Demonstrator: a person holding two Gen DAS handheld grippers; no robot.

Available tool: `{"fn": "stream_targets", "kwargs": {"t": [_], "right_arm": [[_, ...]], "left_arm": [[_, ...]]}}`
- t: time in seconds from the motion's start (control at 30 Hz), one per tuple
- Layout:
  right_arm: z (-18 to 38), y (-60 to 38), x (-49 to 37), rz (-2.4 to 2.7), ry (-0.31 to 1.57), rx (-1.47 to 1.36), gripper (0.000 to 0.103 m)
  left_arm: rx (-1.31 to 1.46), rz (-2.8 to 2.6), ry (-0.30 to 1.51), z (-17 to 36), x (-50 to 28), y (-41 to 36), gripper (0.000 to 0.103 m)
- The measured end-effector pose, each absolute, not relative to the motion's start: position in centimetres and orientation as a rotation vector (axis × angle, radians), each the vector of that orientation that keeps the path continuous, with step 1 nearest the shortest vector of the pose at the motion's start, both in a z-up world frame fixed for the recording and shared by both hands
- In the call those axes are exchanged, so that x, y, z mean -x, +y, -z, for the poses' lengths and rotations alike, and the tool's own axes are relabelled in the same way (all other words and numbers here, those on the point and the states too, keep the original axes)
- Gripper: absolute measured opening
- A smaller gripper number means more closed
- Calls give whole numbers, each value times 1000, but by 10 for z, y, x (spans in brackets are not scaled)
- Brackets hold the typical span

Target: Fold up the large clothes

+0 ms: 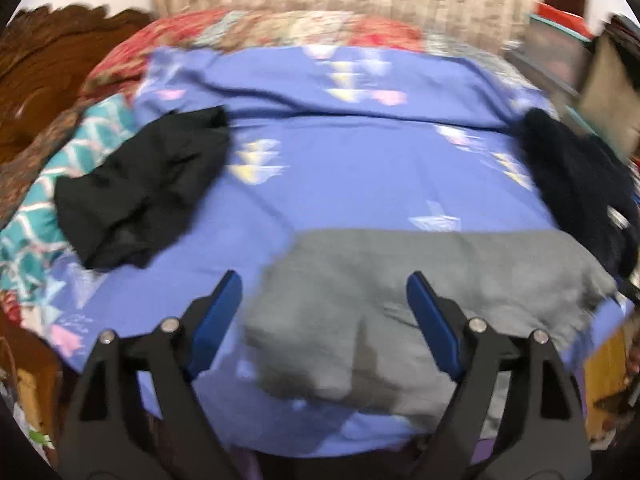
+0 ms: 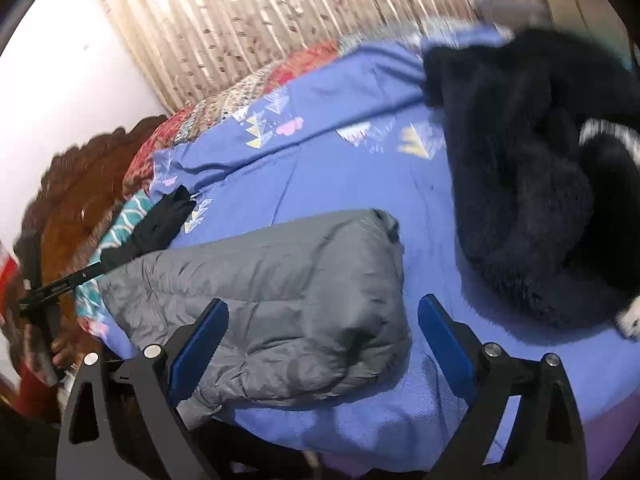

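Observation:
A grey quilted jacket (image 1: 400,300) lies folded into a thick bundle near the front edge of a blue patterned bedsheet (image 1: 340,152). My left gripper (image 1: 324,278) hangs above it, its blue fingers (image 1: 222,308) spread wide with nothing between them. In the right wrist view the same grey jacket (image 2: 272,292) sits just beyond my right gripper (image 2: 323,302). Those jaws also stand wide, clear of the fabric and holding nothing. The left wrist view is blurred.
A crumpled black garment (image 1: 144,184) lies at the bed's left side. A dark fluffy garment (image 2: 520,184) with white trim is heaped at the right. A carved wooden headboard (image 1: 44,64) and a floral quilt (image 1: 256,28) border the sheet. A curtain (image 2: 248,16) hangs behind.

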State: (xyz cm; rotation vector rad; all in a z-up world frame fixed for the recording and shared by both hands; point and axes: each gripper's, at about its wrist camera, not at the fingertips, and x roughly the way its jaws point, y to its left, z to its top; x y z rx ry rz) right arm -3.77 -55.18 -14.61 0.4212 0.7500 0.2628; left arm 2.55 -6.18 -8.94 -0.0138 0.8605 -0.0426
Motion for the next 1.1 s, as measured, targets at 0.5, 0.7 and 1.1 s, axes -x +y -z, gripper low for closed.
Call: {"fn": "stream_targets", "kwargs": {"t": [0.5, 0.7, 1.1], "right_arm": [[243, -538, -41, -379, 967, -737, 113], [228, -498, -47, -602, 1016, -855, 63], [21, -375, -99, -988, 653, -583, 50]], "left_arm": [[602, 326, 1196, 250, -78, -18, 97], [610, 380, 1139, 232, -65, -47, 41], [642, 382, 621, 41, -52, 72, 29]]}}
